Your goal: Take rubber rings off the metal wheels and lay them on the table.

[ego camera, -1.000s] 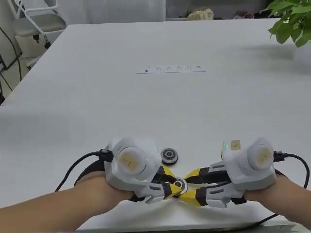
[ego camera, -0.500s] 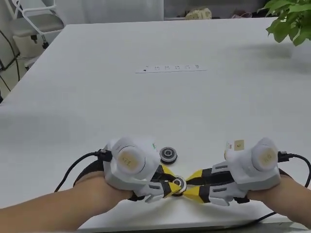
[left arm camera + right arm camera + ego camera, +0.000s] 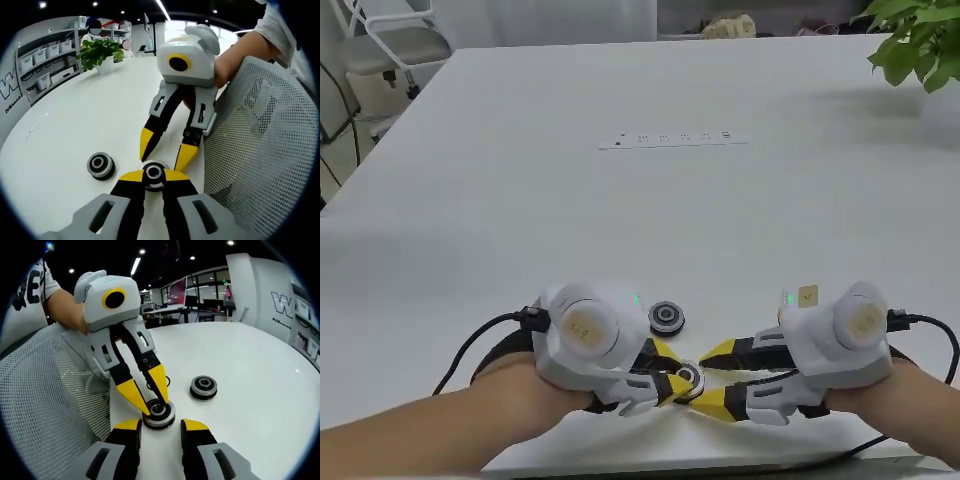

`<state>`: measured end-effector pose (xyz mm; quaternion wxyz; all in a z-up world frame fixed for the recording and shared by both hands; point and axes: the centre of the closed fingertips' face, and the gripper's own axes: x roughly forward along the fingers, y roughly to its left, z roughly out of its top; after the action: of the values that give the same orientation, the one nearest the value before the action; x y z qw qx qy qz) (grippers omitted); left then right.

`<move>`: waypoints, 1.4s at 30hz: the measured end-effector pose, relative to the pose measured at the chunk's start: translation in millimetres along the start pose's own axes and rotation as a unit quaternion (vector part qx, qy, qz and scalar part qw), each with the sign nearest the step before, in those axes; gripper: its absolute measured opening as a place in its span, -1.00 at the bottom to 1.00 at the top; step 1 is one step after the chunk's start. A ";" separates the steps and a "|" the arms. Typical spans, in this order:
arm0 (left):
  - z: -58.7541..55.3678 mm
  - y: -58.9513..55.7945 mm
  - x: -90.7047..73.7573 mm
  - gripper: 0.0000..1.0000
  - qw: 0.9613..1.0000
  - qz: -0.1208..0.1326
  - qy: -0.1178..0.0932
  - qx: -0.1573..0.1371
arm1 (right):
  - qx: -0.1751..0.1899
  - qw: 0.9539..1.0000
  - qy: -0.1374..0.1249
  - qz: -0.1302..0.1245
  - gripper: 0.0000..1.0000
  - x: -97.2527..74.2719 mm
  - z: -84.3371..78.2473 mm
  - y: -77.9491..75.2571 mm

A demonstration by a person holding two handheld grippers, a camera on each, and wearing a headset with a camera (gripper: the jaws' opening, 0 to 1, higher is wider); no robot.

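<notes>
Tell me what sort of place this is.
Probably an office or lab workroom rather than a factory floor: a large white table, wall shelves of storage bins, a mesh office chair and a potted plant.

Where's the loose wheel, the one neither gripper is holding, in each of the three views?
Head view: the loose wheel sits low centre.
Left gripper view: lower left.
Right gripper view: right of centre.
Shared landmark: the clamped wheel in the left gripper, close beside the loose one in every view.
</notes>
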<state>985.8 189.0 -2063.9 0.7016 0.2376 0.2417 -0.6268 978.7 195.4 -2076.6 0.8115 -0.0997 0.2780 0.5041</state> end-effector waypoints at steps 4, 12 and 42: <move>-0.1 -0.5 -0.3 -0.86 1.000 0.000 0.000 0.000 | -0.002 1.000 0.004 0.007 -0.51 3.1 -1.2 2.1; -0.2 -0.6 -0.8 -0.86 1.000 0.000 -0.001 -0.001 | -0.008 1.000 0.007 0.000 -0.61 -0.8 -6.2 0.1; -1.3 0.1 -1.1 -0.86 1.000 0.004 -0.003 -0.006 | 0.011 1.000 0.020 -0.008 -0.97 -5.9 -15.0 -4.8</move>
<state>985.7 190.7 -2064.2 0.7064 0.2328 0.2421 -0.6230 975.7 182.0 -2086.3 0.8109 -0.1032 0.2993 0.4922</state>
